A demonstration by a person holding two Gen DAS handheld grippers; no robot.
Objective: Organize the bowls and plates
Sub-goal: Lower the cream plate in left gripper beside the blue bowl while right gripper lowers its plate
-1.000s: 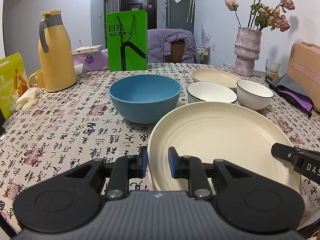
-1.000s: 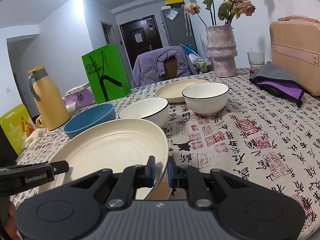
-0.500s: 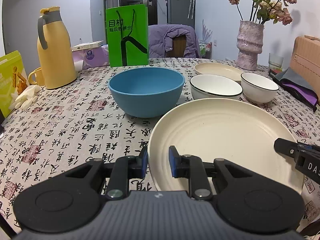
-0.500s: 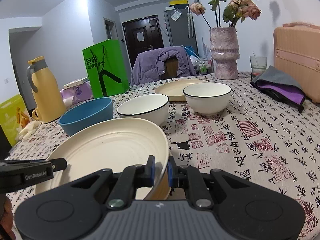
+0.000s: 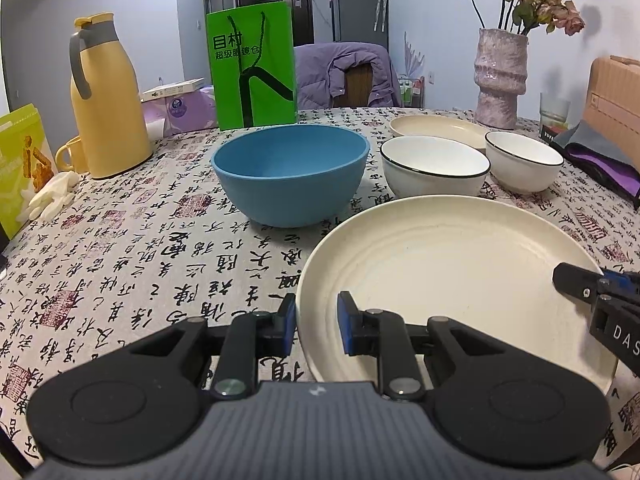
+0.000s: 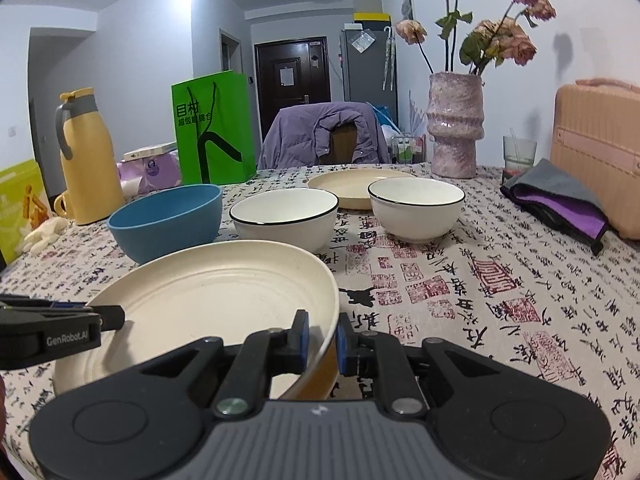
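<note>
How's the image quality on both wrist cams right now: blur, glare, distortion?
Left wrist view: sharp, no motion blur; fisheye bends the table edge, dark corner vignette; soft even light on the large cream plate. Right wrist view: also sharp; bright ceiling glare top centre; the flowers cast a shadow on the wall; the pink case bows at the frame edge.

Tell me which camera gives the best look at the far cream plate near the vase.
The right wrist view: the far cream plate shows most of its rim and inside, only partly covered by a white bowl. In the left wrist view the plate looks smaller, with two white bowls overlapping its near edge.
</note>
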